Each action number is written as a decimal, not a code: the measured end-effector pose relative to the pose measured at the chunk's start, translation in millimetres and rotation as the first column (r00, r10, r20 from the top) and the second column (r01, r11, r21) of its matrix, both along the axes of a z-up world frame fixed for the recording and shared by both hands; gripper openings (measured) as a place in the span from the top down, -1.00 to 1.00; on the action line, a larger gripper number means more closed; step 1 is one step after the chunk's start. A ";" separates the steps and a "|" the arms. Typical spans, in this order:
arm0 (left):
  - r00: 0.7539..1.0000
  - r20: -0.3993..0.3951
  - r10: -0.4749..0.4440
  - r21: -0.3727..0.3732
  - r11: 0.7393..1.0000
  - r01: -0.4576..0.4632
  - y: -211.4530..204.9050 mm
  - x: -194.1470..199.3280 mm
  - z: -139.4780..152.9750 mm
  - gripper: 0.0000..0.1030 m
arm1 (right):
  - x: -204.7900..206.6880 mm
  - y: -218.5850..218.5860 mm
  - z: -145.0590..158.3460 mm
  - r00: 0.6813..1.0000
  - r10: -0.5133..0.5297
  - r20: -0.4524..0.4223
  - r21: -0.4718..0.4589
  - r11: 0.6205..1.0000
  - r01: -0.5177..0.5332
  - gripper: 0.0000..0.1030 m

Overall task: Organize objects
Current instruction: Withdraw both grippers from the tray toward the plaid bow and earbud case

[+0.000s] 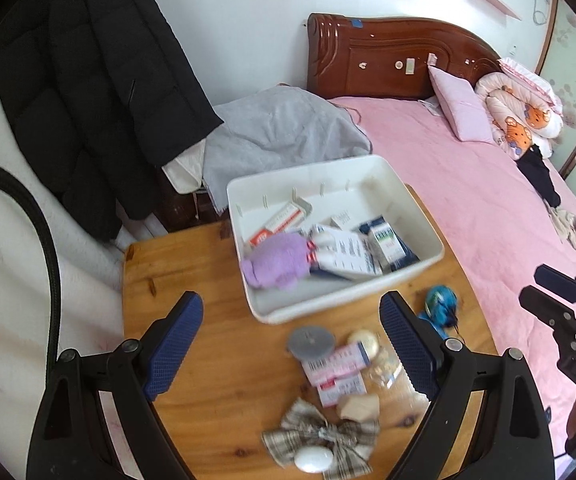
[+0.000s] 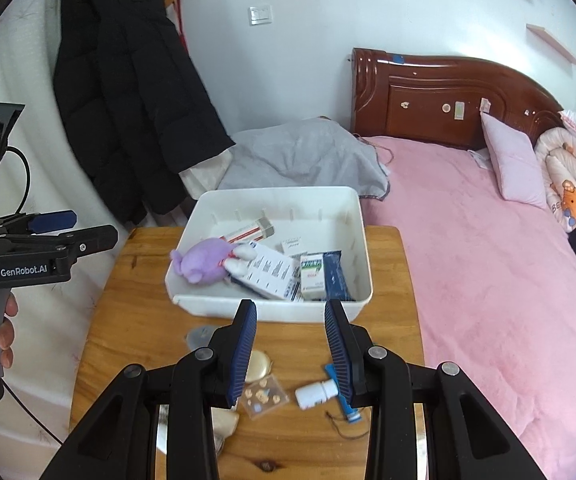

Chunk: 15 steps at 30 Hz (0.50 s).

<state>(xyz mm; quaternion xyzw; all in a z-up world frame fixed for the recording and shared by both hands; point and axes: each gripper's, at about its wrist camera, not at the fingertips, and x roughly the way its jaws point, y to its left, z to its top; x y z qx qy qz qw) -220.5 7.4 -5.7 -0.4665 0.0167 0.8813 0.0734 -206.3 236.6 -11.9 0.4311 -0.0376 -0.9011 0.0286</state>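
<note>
You have the white plastic bin (image 2: 276,204) as your landmark; it stands at the far end of the wooden table (image 2: 128,280), against the pink bed (image 2: 488,260). The bin is smooth and rectangular, with thin ribs along its inner wall. Already inside it lie a soft purple plush toy (image 2: 204,260), several cardboard medicine boxes (image 2: 272,272) and a dark blue packet (image 2: 334,276).

What is left to sort lies on the table on the near side of the bin, under both grippers. From large to small: a checked fabric bow (image 1: 320,436), floppy and flat; two pink-and-white cartons (image 1: 336,364); a blue object with a thin cord (image 1: 440,304) near the bin's right corner; a grey disc (image 1: 311,342); a small white bottle (image 2: 314,394), a hard cylinder lying on its side.

This bottle is, I judge, the nearest thing for your right gripper (image 2: 290,344). It lies just below and between its fingertips, and its long axis runs almost across the gap between the jaws, so you may need to roll the wrist before you close. The right jaws stand narrow and hold nothing. Your left gripper (image 1: 292,344) stands wide, also empty, above the cartons and the disc.
</note>
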 end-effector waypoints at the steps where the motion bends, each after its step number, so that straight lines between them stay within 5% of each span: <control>1: 1.000 0.004 -0.003 0.003 1.000 0.003 -0.3 8.9 -1.7 -0.78 | 7.4 -2.0 -0.2 1.000 0.011 -0.001 -0.003 1.000 -0.011 0.29; 10: 0.995 0.101 0.015 0.070 0.997 -0.023 -4.6 64.6 -45.1 -0.78 | 53.5 -31.2 -16.1 0.993 0.113 -0.031 0.008 0.994 -0.113 0.02; 15: 0.977 0.199 0.078 0.106 0.989 -0.101 -8.7 93.9 -98.5 -0.78 | 71.9 -53.1 -40.1 0.980 0.199 -0.023 0.038 0.980 -0.198 0.02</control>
